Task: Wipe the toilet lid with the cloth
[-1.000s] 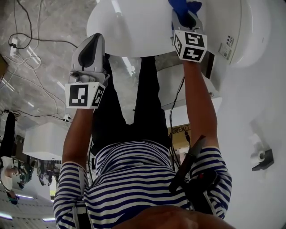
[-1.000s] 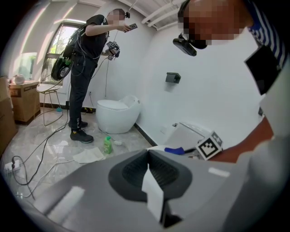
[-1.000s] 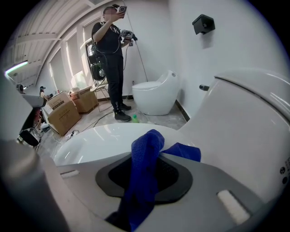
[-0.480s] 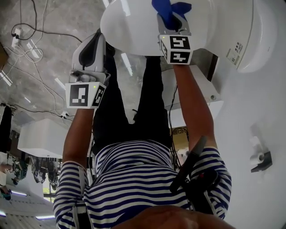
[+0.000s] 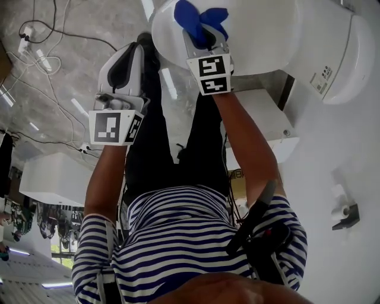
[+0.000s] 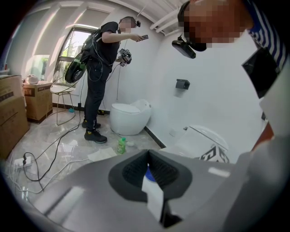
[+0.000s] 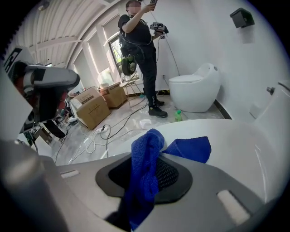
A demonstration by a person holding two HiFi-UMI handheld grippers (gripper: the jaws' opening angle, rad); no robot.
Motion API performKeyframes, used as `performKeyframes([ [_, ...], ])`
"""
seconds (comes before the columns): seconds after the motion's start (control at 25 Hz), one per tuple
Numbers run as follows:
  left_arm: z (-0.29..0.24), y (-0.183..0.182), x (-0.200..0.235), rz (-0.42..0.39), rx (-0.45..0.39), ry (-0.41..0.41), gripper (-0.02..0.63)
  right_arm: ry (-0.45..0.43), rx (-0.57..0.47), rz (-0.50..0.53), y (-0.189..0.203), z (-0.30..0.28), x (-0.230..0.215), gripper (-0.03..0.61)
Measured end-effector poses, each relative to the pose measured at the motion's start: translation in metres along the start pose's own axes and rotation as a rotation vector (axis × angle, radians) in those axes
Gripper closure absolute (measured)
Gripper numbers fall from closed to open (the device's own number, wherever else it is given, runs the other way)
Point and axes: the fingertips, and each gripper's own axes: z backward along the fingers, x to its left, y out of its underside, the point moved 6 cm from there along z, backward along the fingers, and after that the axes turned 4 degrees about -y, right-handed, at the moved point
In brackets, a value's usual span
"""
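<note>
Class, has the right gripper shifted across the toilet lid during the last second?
Yes. The right gripper, clamping the cloth, has slid toward the left edge of the toilet lid.

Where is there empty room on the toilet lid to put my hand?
The white toilet lid is bare to the right of the blue cloth. Its left edge is crowded: the right hand-held gripper holds the cloth there. The grey floor beside it has cables.
</note>
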Motion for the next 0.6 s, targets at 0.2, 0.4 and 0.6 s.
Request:
performKeyframes([
  [0.2, 0.006, -0.001, 0.014, 0.004, -0.001, -0.003, 0.612, -0.083, 0.022, 0.041, 0.002, -0.022, 0.051, 0.472],
  [0.4, 0.014, 0.001, 0.026, 0.006, 0.0, -0.003, 0.612, -0.146, 0.029, 0.051, 0.001, -0.04, 0.089, 0.472],
  [0.6, 0.02, 0.004, 0.034, 0.007, 0.004, -0.005, 0.612, -0.172, 0.035, 0.051, 0.002, -0.051, 0.108, 0.472],
])
